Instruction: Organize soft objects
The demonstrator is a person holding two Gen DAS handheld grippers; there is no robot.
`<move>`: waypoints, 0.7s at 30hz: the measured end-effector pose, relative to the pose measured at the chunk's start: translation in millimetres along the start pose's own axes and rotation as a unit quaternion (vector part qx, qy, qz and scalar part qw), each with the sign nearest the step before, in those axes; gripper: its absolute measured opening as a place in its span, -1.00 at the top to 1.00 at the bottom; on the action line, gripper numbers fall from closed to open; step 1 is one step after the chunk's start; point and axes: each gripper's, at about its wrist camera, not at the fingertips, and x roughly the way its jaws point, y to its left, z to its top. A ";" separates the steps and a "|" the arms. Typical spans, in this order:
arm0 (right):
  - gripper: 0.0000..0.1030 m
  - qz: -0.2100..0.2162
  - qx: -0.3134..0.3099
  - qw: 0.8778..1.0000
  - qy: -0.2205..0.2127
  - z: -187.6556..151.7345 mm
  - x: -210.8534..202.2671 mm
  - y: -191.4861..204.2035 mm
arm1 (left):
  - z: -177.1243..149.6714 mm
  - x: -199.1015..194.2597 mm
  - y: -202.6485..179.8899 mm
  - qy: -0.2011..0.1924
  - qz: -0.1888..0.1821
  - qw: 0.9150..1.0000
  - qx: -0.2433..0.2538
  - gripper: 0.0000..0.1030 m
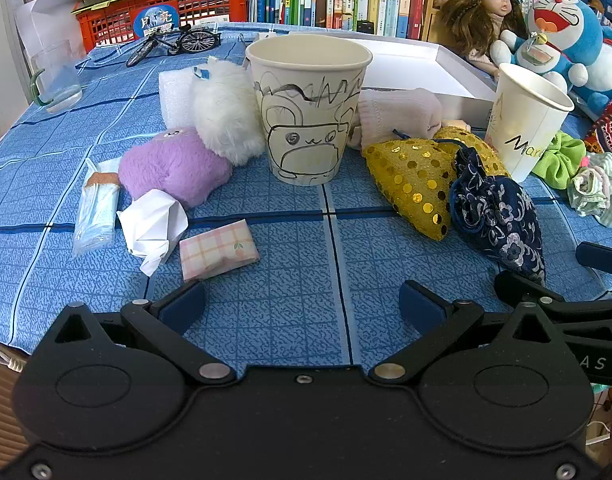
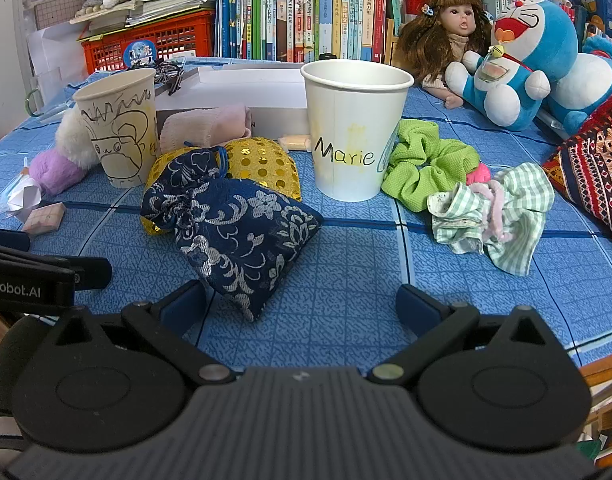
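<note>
Soft things lie on the blue checked tablecloth (image 1: 290, 248). A purple plush (image 1: 172, 168) and a white fluffy plush (image 1: 226, 110) sit left of the drawn-on paper cup (image 1: 307, 108). A yellow sequin pouch (image 1: 409, 176) and a navy floral pouch (image 2: 230, 220) lie between that cup and the "Marie" cup (image 2: 353, 128). A green scrunchie (image 2: 425, 164) and a green checked scrunchie (image 2: 493, 216) lie right of it. My left gripper (image 1: 302, 304) is open and empty, near the front edge. My right gripper (image 2: 302, 304) is open and empty, its left finger beside the navy pouch.
A pink sock (image 1: 397, 114), a white box lid (image 1: 417, 68), a glass (image 1: 56, 76), a toy bicycle (image 1: 174, 44), folded paper (image 1: 152, 224), a pink tissue pack (image 1: 218, 250) and a mask packet (image 1: 96, 212) share the table. A doll (image 2: 445, 36), a Doraemon plush (image 2: 521, 56), books and a red crate stand behind.
</note>
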 end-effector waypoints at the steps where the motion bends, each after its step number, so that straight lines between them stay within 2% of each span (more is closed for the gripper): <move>1: -1.00 0.000 0.000 1.000 0.000 -0.4 0.0 0.1 | -0.1 0.0 0.1 0.000 0.000 1.000 0.000 -1.00; 21: -1.00 -0.001 0.000 1.000 -0.002 -1.3 -0.8 0.5 | -0.3 -1.0 0.4 -0.002 -0.001 1.000 0.000 -1.00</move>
